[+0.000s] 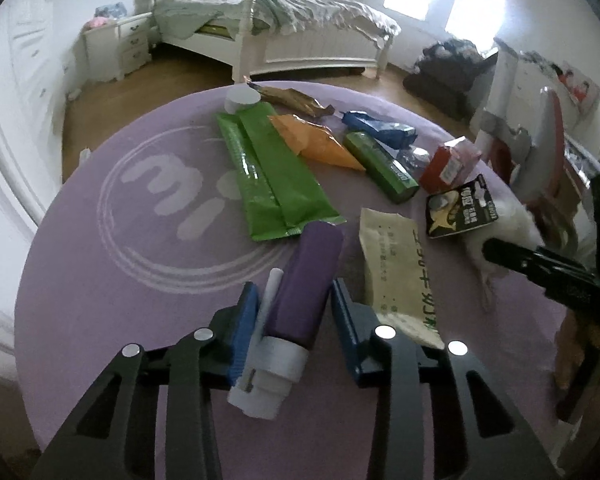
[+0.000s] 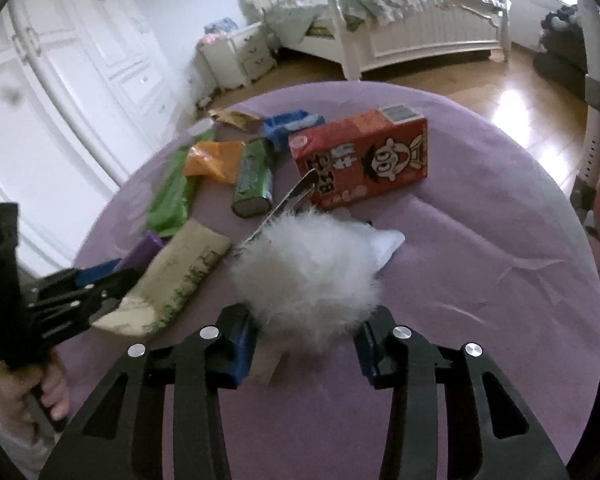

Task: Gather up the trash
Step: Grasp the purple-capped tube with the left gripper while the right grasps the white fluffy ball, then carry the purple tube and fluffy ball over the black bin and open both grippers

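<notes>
On the round purple tablecloth (image 1: 100, 280) lies a purple tube (image 1: 312, 276) with a white cap, cap end towards me. My left gripper (image 1: 294, 312) is shut on it, its blue pads against the tube's sides, with a thin white stick (image 1: 270, 296) beside the left pad. My right gripper (image 2: 306, 340) is shut on a fluffy white tuft (image 2: 308, 276) that carries a metal clip (image 2: 292, 196); the fluff fills the gap between the pads. The left gripper (image 2: 80, 280) also shows at the left of the right wrist view, held by a hand (image 2: 48, 392).
Scattered trash on the cloth: a beige wrapper (image 1: 396, 272), green packets (image 1: 272, 176), a green box (image 1: 380, 164), an orange bag (image 1: 316, 140), a blue wrapper (image 1: 380, 126), a red drink carton (image 2: 360, 156), a black-and-yellow pack (image 1: 460, 208). A bed (image 1: 300, 28) stands beyond.
</notes>
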Action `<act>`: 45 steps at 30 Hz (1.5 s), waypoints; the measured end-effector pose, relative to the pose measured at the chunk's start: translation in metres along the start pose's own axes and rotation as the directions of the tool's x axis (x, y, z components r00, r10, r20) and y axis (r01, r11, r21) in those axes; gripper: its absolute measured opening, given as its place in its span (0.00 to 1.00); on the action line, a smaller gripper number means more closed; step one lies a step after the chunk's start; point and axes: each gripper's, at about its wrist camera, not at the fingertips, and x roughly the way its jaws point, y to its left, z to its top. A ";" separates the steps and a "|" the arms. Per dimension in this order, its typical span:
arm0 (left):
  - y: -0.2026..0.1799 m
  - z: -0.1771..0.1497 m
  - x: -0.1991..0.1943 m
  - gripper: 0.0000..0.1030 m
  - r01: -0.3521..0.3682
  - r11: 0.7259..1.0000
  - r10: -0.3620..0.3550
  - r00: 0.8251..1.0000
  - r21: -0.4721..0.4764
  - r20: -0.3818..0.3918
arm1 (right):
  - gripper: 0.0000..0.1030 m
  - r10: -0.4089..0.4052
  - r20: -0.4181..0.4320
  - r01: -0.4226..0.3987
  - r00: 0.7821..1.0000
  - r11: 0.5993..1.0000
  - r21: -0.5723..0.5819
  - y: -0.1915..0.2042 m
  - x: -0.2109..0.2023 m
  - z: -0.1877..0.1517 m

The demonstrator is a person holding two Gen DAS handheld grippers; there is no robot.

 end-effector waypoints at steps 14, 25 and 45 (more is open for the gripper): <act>-0.046 0.008 -0.070 0.26 0.149 0.989 -0.144 0.979 -0.024 0.148 | 0.40 0.105 0.225 -0.136 0.969 0.983 0.125 -0.040 -0.112 -0.022; -0.140 0.026 -0.072 0.25 0.285 0.954 -0.298 0.939 0.096 0.171 | 0.40 0.016 0.342 -0.094 0.940 0.973 0.211 -0.099 -0.185 -0.049; -0.321 0.019 0.011 0.25 0.570 0.793 -0.576 0.816 0.215 -0.040 | 0.40 -0.250 0.381 0.058 0.890 0.892 0.448 -0.218 -0.249 -0.112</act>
